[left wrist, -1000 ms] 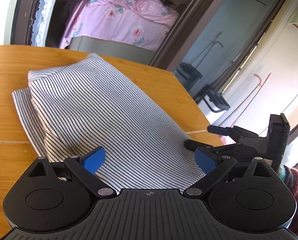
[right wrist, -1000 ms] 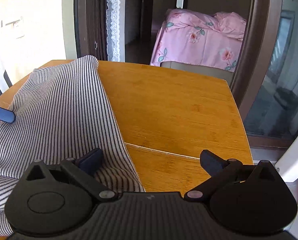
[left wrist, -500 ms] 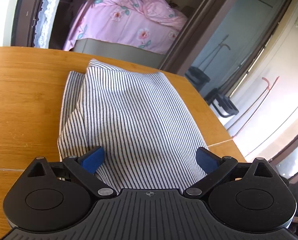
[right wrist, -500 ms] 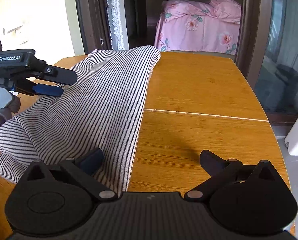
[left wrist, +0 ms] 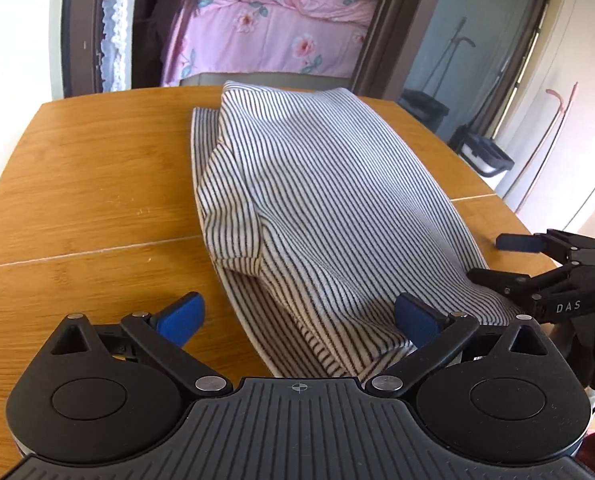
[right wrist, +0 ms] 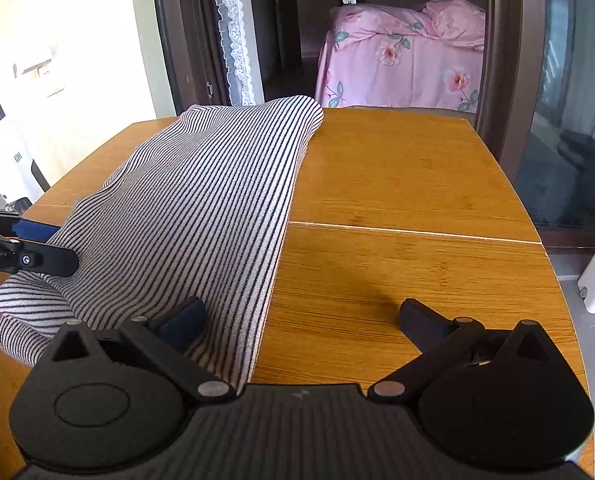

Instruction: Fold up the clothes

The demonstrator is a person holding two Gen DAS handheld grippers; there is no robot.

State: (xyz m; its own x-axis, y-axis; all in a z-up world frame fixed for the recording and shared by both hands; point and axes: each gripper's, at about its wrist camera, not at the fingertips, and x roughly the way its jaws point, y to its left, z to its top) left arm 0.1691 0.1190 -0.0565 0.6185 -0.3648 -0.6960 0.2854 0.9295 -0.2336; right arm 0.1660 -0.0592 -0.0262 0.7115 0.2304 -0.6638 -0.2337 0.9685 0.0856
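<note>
A black-and-white striped garment (left wrist: 317,208) lies folded lengthwise on the wooden table (left wrist: 89,184), its near end bunched and rumpled. My left gripper (left wrist: 297,316) is open over that near end, its right fingertip on the cloth, its left above bare wood. My right gripper (right wrist: 301,320) is open over the garment's (right wrist: 201,208) near right edge, left fingertip over cloth, right over the table (right wrist: 409,208). The right gripper also shows in the left wrist view (left wrist: 509,260), open at the garment's right edge. The left gripper shows in the right wrist view (right wrist: 37,244).
A doorway behind the table opens onto a bed with a pink floral cover (left wrist: 265,28). A lace curtain (right wrist: 233,40) hangs left of it. A glass door and a dark bin (left wrist: 425,108) are to the right. The table's seam (right wrist: 413,232) runs across it.
Both grippers have swung over the garment's near end, staying open. The left view has shifted so the cloth sits more to the right; the right gripper is back in its view.
</note>
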